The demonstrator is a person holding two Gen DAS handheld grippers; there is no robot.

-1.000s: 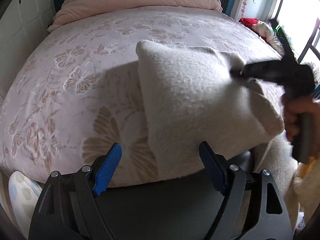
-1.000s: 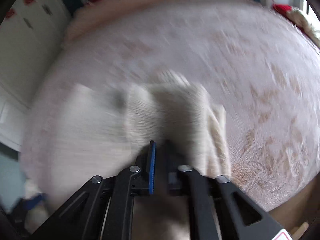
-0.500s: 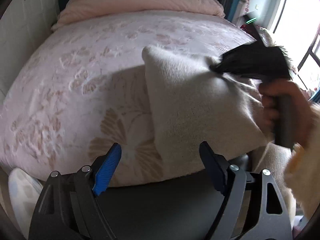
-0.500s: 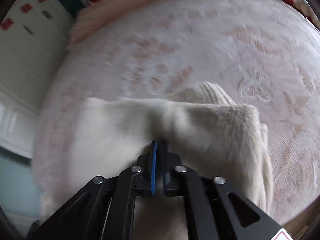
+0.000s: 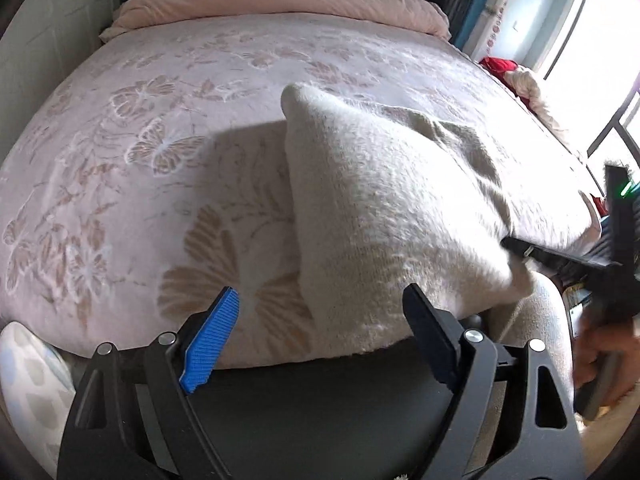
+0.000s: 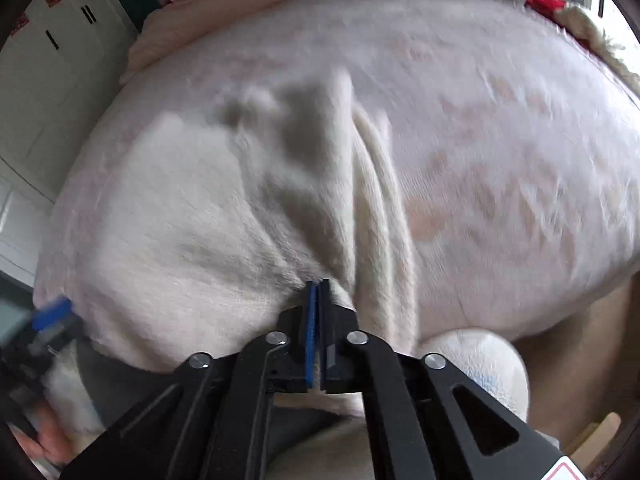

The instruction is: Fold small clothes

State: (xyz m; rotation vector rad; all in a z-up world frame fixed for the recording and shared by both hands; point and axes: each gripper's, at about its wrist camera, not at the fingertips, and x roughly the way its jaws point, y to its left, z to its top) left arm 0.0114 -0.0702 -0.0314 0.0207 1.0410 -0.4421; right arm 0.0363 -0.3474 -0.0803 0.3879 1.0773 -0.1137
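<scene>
1. The cream sweater [image 5: 384, 208] lies at the near edge of the pink bed [image 5: 160, 128].
2. The right tool [image 6: 317, 286] pinches the sweater's edge.
3. The left tool [image 5: 320, 316] stands wide, gripping nothing.

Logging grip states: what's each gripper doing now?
Left gripper: open, holding nothing.
Right gripper: shut on the cream knit garment.

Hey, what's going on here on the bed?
A person is folding a cream knitted garment on a pink floral bedspread. The right hand-held gripper is shut on a pinch of the fabric near the garment's edge, pulling it taut. The left hand-held gripper hangs open above the near edge of the bed, holding nothing.
</scene>
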